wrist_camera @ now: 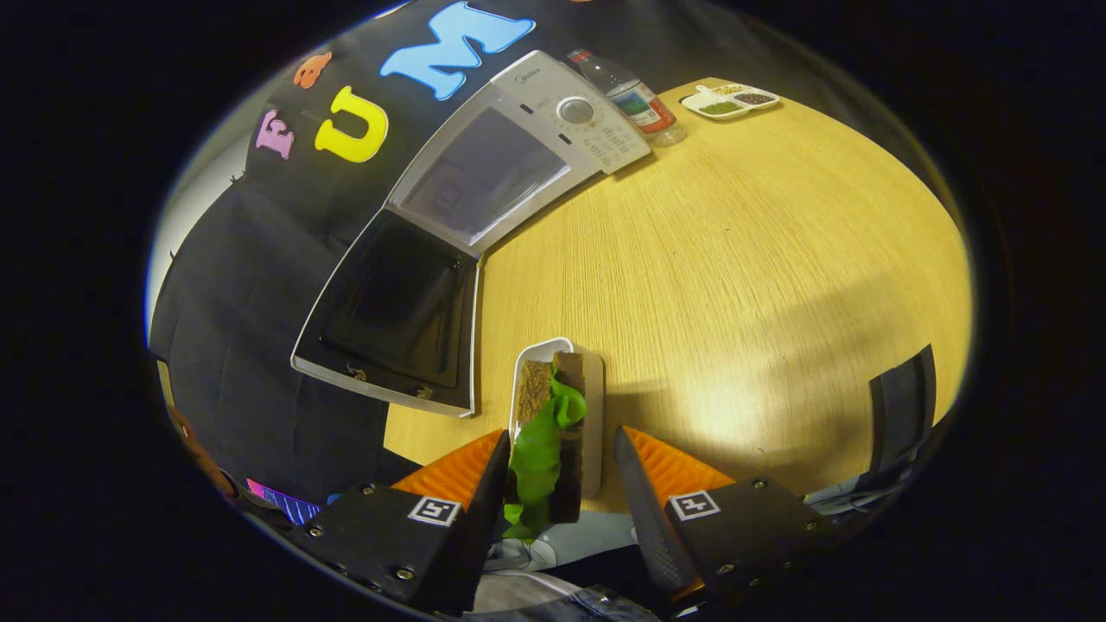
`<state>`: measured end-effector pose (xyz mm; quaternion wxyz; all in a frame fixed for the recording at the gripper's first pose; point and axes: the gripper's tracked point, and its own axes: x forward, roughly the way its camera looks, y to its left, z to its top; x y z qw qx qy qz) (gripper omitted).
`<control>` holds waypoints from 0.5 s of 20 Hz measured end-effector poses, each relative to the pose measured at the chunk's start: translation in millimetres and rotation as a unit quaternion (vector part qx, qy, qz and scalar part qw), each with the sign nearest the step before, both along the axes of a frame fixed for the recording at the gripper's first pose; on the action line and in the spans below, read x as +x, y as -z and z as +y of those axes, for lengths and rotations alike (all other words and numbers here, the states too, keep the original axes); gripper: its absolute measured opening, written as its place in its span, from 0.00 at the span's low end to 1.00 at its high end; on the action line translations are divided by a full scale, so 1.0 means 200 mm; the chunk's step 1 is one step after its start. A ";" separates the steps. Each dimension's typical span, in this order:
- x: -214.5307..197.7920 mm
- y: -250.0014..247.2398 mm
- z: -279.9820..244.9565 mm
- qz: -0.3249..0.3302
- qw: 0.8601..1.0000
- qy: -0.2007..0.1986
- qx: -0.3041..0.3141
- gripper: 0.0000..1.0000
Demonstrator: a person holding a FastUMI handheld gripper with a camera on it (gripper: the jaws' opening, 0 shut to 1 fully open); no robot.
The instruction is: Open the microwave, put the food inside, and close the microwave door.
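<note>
The white microwave [518,147] stands at the back of the round wooden table [734,259], and its dark door [389,311] is swung wide open toward me. A sandwich with green lettuce [553,415] lies on a small white tray [540,350] near the table's front edge. My gripper [562,449] is open with the tray between its orange-and-black fingers. The left finger [492,466] sits against the lettuce side. A thin strip of table shows between the tray and the right finger [635,475].
A plastic bottle [635,99] stands just right of the microwave's control panel. Beyond it lies a white divided dish [730,99] with small portions. A black strap-like object [903,406] hangs at the table's right front edge. The open door overhangs the table's left edge.
</note>
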<state>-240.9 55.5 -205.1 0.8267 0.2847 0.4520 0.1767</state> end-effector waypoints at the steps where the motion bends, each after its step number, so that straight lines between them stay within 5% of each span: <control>1: -0.01 0.01 0.02 0.000 1.000 -0.005 0.005 0.73; 3: 0.01 -0.01 0.04 0.004 1.000 0.001 0.016 0.44; 5: 0.01 -0.02 0.04 -0.001 1.000 0.004 0.011 0.45; 6: 0.01 -0.02 0.04 0.001 1.000 -0.001 0.011 0.30; 10: 0.02 -0.07 0.05 -0.009 1.000 -0.005 -0.001 0.31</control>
